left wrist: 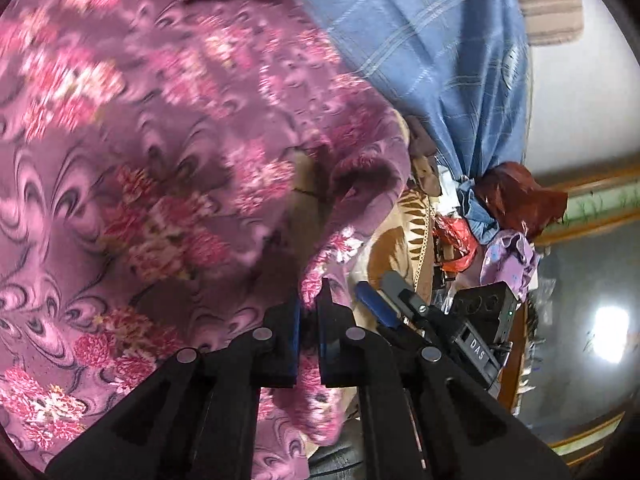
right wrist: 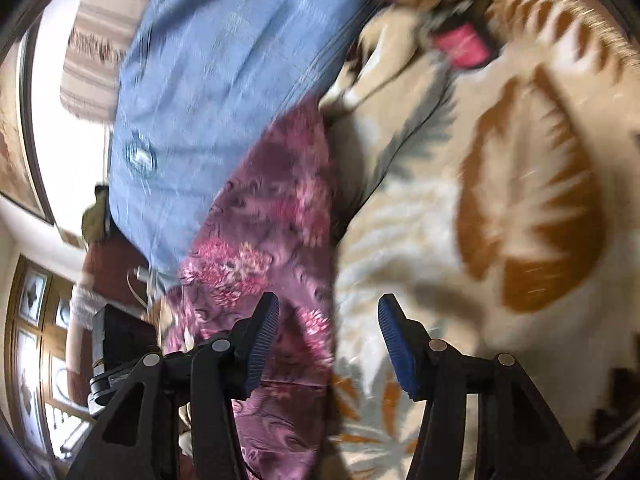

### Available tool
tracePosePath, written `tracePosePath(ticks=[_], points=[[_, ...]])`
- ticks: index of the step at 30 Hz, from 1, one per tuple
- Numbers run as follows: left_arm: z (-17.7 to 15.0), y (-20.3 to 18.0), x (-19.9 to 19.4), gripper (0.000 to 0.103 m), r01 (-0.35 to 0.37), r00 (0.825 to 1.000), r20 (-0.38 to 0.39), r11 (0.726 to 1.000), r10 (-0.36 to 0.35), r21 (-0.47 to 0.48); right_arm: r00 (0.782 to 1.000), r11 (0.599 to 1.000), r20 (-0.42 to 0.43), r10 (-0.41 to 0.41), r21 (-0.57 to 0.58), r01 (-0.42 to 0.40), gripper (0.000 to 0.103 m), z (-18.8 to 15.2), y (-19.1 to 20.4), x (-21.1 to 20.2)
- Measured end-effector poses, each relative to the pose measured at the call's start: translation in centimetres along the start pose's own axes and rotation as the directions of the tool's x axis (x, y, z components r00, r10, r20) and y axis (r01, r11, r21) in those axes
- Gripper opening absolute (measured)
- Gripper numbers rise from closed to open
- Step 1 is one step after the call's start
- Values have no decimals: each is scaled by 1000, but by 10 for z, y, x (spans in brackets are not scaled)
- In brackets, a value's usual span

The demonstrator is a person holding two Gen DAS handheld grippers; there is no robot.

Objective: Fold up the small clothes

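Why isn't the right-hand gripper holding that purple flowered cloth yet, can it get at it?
Probably yes. The right gripper has its jaws open, and the purple flowered cloth hangs just ahead with nothing between.

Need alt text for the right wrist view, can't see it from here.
The right hand-held gripper is open, holding nothing, above a purple floral garment lying on a beige leaf-print blanket. A blue checked cloth lies beyond it; the picture is motion-blurred.

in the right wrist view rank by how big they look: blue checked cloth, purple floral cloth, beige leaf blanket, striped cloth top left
1. beige leaf blanket
2. blue checked cloth
3. purple floral cloth, though nearness to the camera makes 2 and 3 unsure
4. striped cloth
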State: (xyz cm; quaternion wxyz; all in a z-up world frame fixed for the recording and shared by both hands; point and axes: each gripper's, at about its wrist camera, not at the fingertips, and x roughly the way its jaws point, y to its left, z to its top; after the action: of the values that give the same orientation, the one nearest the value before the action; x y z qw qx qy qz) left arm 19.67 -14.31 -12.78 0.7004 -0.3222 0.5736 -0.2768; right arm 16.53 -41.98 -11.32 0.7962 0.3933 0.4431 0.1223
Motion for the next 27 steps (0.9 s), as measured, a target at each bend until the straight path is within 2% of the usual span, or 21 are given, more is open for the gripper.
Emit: tracePosePath(ticks=[2,3,4,5,6,7,9,10,12,14,16,17,19,21,22,24,25,27], points=[[0,3,0,4,9,1000,-2,1000,-9,-6,999,1000,-45,0,-27,-1,53,-4,9,17],[-1,5,-1,4,19,1000,-7,1000,-19,-12,998,999,-63,4,-39,-6,48,-6,13,24],[-2,6,0,4,29,999,-16,999,-29,-18,996,998,-87,0,-58,-5,37,-10,18,31],[-3,6,4,4,39,999,-30,999,-39,-21,993,996,-114,-22,-86,12,30,-13,24,39],[-4,4,8,4,51,997,-50,999,-51,-19,990,993,-133,-44,-116,29,19,-16,29,45],[-6,-1,12,4,66,995,-67,998,-67,-13,989,989,-135,-64,-141,45,3,-16,31,45],[-9,-16,16,4,112,989,-94,994,-110,17,995,992,-95,-38,-119,27,3,-12,27,27],[-12,-25,19,4,137,985,-110,990,-132,34,999,995,-34,13,-100,-16,3,-5,25,3],[-20,-44,33,5,184,972,-160,981,-172,61,997,993,51,60,-108,-54,3,2,27,-31],[-26,-58,49,7,179,962,-222,981,-157,80,983,986,141,120,-132,-101,2,9,35,-69],[-33,-62,50,8,137,962,-254,984,-104,115,976,983,176,131,-152,-104,2,16,47,-84],[-36,-63,41,8,133,965,-245,979,-92,155,976,983,179,121,-160,-92,2,19,55,-84],[-43,-60,1,18,123,980,-182,958,-77,257,982,980,165,92,-192,-59,2,24,78,-80],[-39,-44,-42,52,122,989,-114,957,-94,264,987,966,146,73,-255,-34,2,24,107,-73],[-32,-31,-68,57,106,994,-56,962,-95,252,989,956,124,84,-289,-45,2,22,123,-71],[-14,-9,-109,59,21,998,56,971,-36,240,996,928,53,71,-370,-47,2,11,168,-46],[-2,6,-132,59,-55,992,126,973,27,225,998,918,34,54,-394,-37,2,5,181,-37],[20,33,-165,59,-137,971,218,974,96,180,999,892,-37,14,-452,-29,2,-19,212,3]])
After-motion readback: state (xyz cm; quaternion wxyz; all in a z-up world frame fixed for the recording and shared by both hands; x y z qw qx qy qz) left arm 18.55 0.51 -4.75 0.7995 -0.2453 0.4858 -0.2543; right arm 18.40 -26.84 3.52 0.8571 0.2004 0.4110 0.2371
